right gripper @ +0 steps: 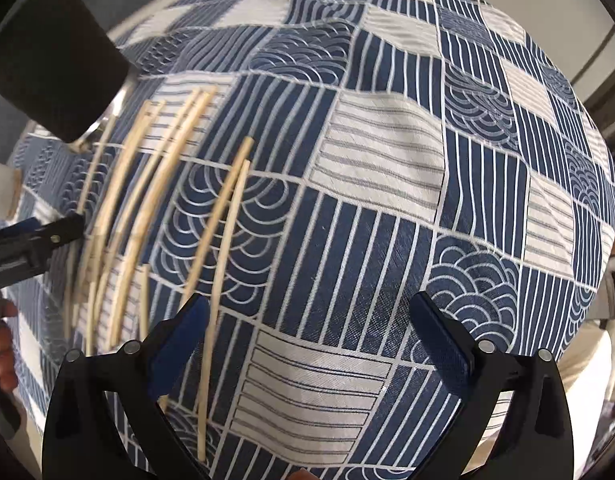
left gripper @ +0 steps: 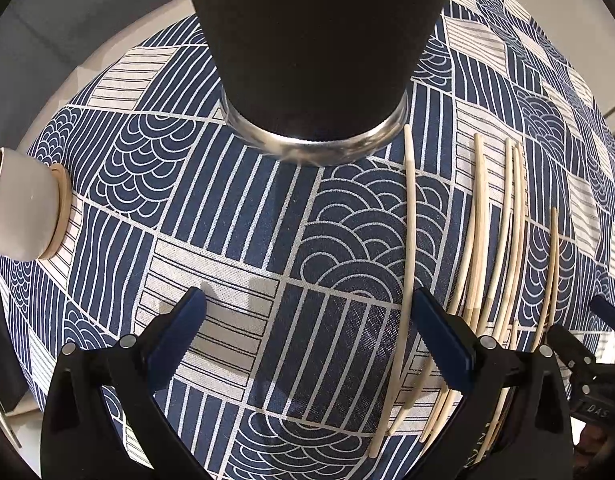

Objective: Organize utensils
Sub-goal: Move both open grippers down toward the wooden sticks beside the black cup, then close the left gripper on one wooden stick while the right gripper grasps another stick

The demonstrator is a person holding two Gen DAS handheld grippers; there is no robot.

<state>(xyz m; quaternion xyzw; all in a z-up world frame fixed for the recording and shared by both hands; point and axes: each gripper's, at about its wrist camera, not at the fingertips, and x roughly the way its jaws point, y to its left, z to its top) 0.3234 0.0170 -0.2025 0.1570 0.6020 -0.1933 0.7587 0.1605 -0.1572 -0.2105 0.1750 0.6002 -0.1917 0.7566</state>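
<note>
So the chopsticks (left gripper: pixel 477 236) are just lying loose on the tablecloth (left gripper: pixel 211 208), a scattered bunch of pale sticks all pointing roughly the same way, a few overlapping at the near ends. One chopstick (left gripper: pixel 409 240) sits a bit apart on the left of the bunch, its far tip close to the dark cup (left gripper: pixel 311 48) with the shiny metal base, which stands upright on the cloth.

Left gripper (left gripper: pixel 309 336) hangs over the cloth with its jaws spread wide, nothing in them, its right finger over the near ends of the sticks.

Right gripper (right gripper: pixel 309 336) is spread wide too, empty, with the sticks off to its left. That view is pretty blurry.

White pot (left gripper: pixel 23 208) on a wooden coaster at the far left edge.
</note>
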